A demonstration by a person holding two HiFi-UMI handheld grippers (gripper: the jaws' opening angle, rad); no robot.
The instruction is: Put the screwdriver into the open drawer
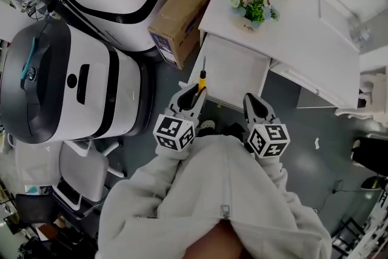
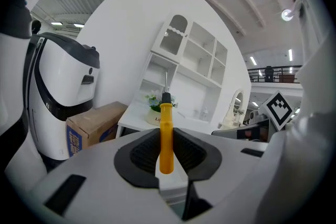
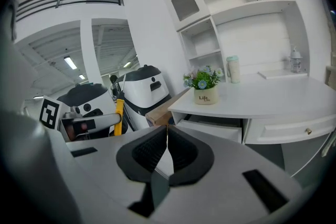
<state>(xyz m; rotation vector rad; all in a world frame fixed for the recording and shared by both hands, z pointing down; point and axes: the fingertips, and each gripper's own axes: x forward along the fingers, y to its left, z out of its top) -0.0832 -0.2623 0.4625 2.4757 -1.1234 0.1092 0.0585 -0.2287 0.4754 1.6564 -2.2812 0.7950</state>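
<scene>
Jacket (image 1: pixel 224 191): grey, nearest.
Left gripper (image 1: pixel 195 94): clamped on screwdriver (image 1: pixel 202 77) handle.
Right gripper (image 1: pixel 254 101): closed, empty.
Risk: upright shaft could catch the drawer (image 1: pixel 235 74) rim, levering the tool loose.

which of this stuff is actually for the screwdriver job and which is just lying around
For the job:
- yellow-handled metal screwdriver, gripped in the left claw
- open white rectangular drawer of the white desk
- right claw, shut and empty

Just lying about:
- brown cardboard box
- small white pot of blue and pink flowers
- large rounded white-and-black machines
</scene>
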